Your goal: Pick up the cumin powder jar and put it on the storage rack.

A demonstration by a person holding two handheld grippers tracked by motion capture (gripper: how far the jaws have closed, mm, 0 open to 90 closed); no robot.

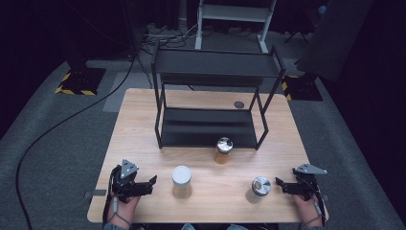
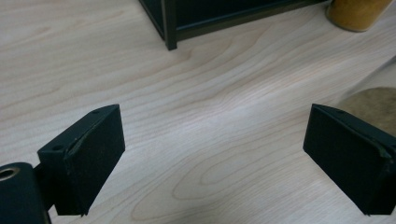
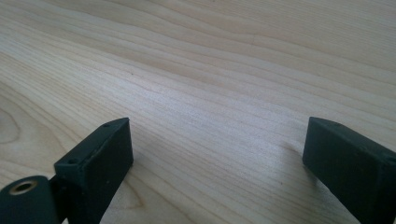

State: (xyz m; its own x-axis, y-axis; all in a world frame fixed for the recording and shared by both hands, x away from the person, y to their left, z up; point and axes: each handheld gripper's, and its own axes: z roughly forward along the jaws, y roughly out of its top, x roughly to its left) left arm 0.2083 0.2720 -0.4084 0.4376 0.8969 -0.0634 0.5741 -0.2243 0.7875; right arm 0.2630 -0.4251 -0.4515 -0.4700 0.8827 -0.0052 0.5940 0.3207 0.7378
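Observation:
Three jars stand on the wooden table (image 1: 139, 124). A white-lidded jar (image 1: 181, 181) is at the front, just right of my left gripper (image 1: 152, 184). A silver-lidded jar (image 1: 223, 149) stands before the black two-tier shelf (image 1: 210, 127). Another silver-lidded jar (image 1: 260, 187) is just left of my right gripper (image 1: 279, 185). In the left gripper view the gripper (image 2: 215, 154) is open over bare wood, with a jar's side (image 2: 373, 105) beyond the right jaw, an amber jar (image 2: 357, 14) farther off and a shelf leg (image 2: 170, 28). The right gripper (image 3: 217, 154) is open, nothing between its jaws.
A small dark round disc (image 1: 239, 104) sits in the table top behind the shelf. On the floor beyond lie cables (image 1: 167, 36), a white frame (image 1: 234, 19) and two bases with yellow-black tape (image 1: 79, 81). Each gripper is near a front corner of the table.

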